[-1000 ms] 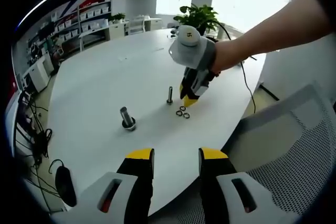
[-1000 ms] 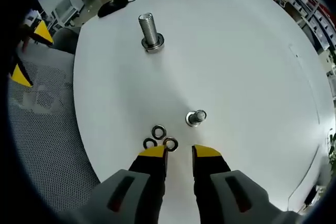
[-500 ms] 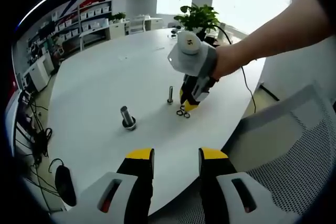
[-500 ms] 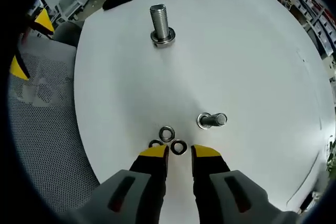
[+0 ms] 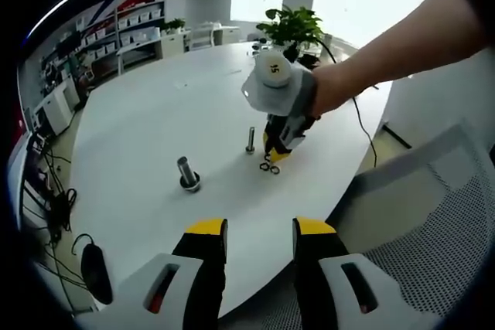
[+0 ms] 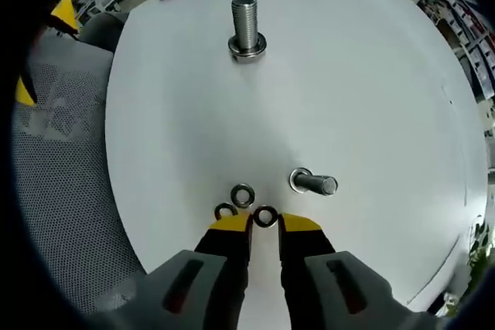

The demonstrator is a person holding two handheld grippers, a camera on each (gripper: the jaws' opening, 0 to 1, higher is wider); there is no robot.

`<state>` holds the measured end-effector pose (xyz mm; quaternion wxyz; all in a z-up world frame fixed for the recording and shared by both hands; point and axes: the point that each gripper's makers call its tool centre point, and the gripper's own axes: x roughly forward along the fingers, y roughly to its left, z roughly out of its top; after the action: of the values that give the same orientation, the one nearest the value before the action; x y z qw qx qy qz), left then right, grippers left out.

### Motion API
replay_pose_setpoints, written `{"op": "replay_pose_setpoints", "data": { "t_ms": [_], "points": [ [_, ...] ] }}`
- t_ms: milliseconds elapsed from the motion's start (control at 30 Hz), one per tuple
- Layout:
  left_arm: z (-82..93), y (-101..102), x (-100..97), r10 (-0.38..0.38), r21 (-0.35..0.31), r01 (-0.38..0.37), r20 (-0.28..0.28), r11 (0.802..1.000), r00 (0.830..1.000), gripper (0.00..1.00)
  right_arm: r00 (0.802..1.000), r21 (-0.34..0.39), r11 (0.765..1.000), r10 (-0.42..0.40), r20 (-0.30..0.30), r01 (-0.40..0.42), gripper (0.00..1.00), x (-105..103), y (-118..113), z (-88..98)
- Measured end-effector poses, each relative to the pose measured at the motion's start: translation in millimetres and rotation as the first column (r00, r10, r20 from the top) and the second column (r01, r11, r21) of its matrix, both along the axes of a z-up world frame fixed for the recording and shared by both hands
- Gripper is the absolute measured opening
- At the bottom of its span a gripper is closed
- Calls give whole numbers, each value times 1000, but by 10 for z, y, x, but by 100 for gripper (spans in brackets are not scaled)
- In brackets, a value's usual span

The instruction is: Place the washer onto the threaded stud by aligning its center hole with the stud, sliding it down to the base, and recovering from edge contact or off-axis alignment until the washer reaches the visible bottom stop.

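Hovering right tongs (image 6: pixel 264 223): tips low over the white bench (image 6: pixel 371 83), jaws parted by a narrow gap with nothing held between them; the yellow tips sit just behind the washers
Washers (image 6: pixel 243 195): three dark rings lying flat on the bench in a tight cluster, two nearer the tips and one just beyond; the nearest one (image 6: pixel 265 216) lies right at the gap between the jaws, and whether it touches them cannot be told
Small stud (image 6: pixel 312 183): just beside the washers, to their right in the right gripper view, head on the bench
Large threaded stud (image 6: pixel 246 27): standing upright on its wide base, well apart from the washers, farther across the bench
Left tongs (image 5: pixel 259 226): held back off the near edge of the bench, jaws spread and empty
Left gripper view: the right tongs (image 5: pixel 275 151), held by a person's hand (image 5: pixel 329 86), point down at the washers (image 5: pixel 268 166); the small stud (image 5: pixel 250 139) is just beside them and the large stud (image 5: pixel 187 175) well apart to the left
Surroundings: a mesh chair (image 5: pixel 421 214) near the bench edge, a potted plant (image 5: pixel 290 27) at the far side, a dark mouse (image 5: pixel 96 271) near the left tongs
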<state>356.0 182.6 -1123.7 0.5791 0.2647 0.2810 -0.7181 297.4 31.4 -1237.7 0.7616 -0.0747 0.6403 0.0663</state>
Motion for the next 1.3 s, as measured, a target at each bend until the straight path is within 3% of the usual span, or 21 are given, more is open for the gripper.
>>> {"op": "replay_pose_setpoints", "data": {
  "t_ms": [233, 500, 667, 800, 867, 1067, 1300],
  "points": [
    [10, -6, -8, -2, -2, 2, 2, 1000, 1000, 32, 997, -20, 999, -34, -67, 33, 16, -4, 15, 0],
    [59, -15, 11, 9, -19, -9, 2, 1000, 1000, 32, 996, -71, 997, -5, -93, -2, 15, -2, 58, -10],
    [64, -22, 9, 9, -20, -9, 1, 1000, 1000, 32, 997, -68, 996, -58, -49, 55, 15, -18, 48, -4],
    [63, -18, 6, 8, -18, -8, 2, 1000, 1000, 32, 994, -57, 994, -86, 62, 89, 15, 11, 21, -33],
    [68, -15, 2, 8, -18, -8, 3, 1000, 1000, 32, 985, -27, 989, -142, 99, 146, 14, -3, 6, -27],
    [93, -18, 9, 16, -22, -16, 1, 1000, 1000, 32, 975, 7, 983, -185, 126, 186, 14, -16, -47, -32],
    [127, -17, 10, 23, -31, -23, -8, 999, 1000, 32, 979, 20, 983, -183, 93, 182, 14, -98, -42, -11]
  ]
}}
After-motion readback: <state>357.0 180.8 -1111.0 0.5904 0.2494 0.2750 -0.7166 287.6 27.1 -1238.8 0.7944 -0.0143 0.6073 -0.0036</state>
